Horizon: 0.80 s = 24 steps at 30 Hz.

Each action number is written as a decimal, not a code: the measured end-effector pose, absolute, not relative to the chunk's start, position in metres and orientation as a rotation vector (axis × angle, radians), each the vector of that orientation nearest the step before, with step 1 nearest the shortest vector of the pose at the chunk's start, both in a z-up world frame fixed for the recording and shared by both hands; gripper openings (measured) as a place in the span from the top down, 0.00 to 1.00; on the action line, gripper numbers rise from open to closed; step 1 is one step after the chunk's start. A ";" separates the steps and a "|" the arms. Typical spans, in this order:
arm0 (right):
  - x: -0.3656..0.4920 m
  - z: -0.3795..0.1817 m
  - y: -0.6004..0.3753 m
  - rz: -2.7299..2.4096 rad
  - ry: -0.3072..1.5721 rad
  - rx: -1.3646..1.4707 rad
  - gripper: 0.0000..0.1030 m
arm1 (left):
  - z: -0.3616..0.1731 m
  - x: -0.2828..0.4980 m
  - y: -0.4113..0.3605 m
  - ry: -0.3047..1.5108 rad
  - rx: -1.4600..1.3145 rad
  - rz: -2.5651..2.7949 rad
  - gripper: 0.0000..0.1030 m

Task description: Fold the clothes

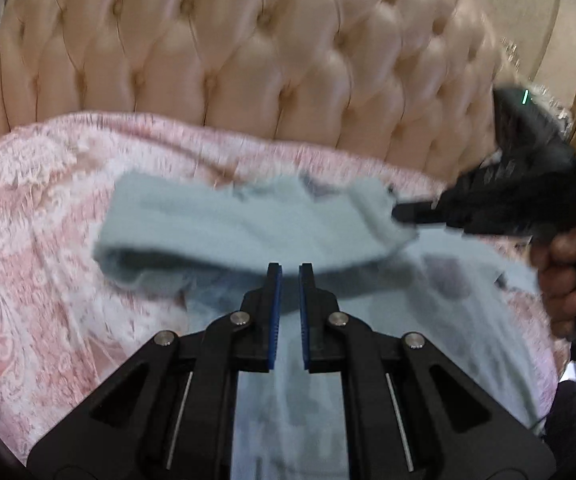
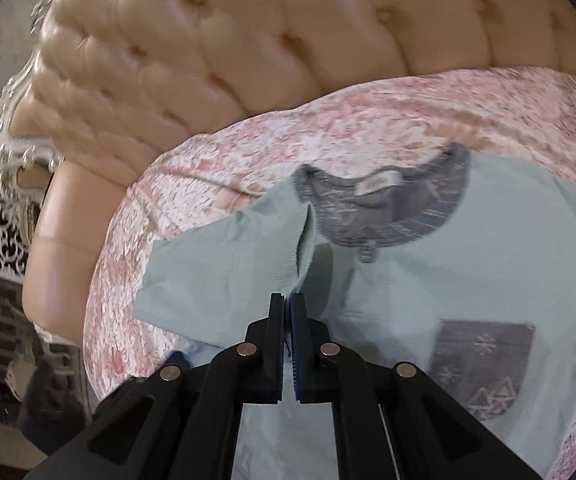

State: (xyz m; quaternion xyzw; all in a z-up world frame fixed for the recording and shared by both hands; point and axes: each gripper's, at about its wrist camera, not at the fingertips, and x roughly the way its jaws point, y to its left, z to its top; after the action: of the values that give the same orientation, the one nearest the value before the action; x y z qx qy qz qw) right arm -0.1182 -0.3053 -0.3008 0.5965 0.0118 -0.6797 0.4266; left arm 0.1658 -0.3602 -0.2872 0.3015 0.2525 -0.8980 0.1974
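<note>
A light blue T-shirt [image 1: 227, 216] with a grey patterned collar [image 2: 384, 208] and grey chest pocket [image 2: 484, 360] lies on a pink floral bedspread [image 1: 39, 240]. In the right wrist view my right gripper [image 2: 288, 298] is shut on the ribbed sleeve hem [image 2: 302, 252]. The left wrist view shows the same right gripper [image 1: 398, 213] holding that sleeve lifted and drawn across the shirt body. My left gripper [image 1: 290, 270] hovers above the lower shirt. Its blue-padded fingers stand a narrow gap apart with nothing between them.
A beige tufted headboard [image 1: 247, 60] rises right behind the bedspread. A person's hand [image 1: 568, 280] grips the right tool's handle at the right edge. In the right wrist view the bed's edge drops off at the left, beside a silver carved frame [image 2: 15, 132].
</note>
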 end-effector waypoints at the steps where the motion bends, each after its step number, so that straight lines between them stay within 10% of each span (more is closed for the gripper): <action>1: -0.121 -0.301 -0.299 -1.714 0.024 1.490 0.97 | -0.286 0.166 -0.359 0.713 0.843 -2.516 0.91; 16: -0.151 -0.319 -0.234 -1.859 -0.004 1.533 0.94 | -0.312 0.179 -0.368 1.059 0.778 -2.480 0.90; 21: -0.157 -0.332 -0.230 -1.850 0.019 1.584 0.92 | -0.314 0.208 -0.401 1.115 0.713 -2.354 0.51; 24: -0.165 -0.330 -0.231 -1.850 0.043 1.574 0.80 | -0.313 0.210 -0.408 1.071 0.729 -2.334 0.51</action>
State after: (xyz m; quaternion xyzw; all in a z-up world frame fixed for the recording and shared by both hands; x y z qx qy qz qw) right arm -0.1649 -0.2311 -0.3300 0.6073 0.0167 -0.7137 0.3487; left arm 0.2104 -0.4084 -0.3129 0.2654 0.3900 -0.8501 0.2340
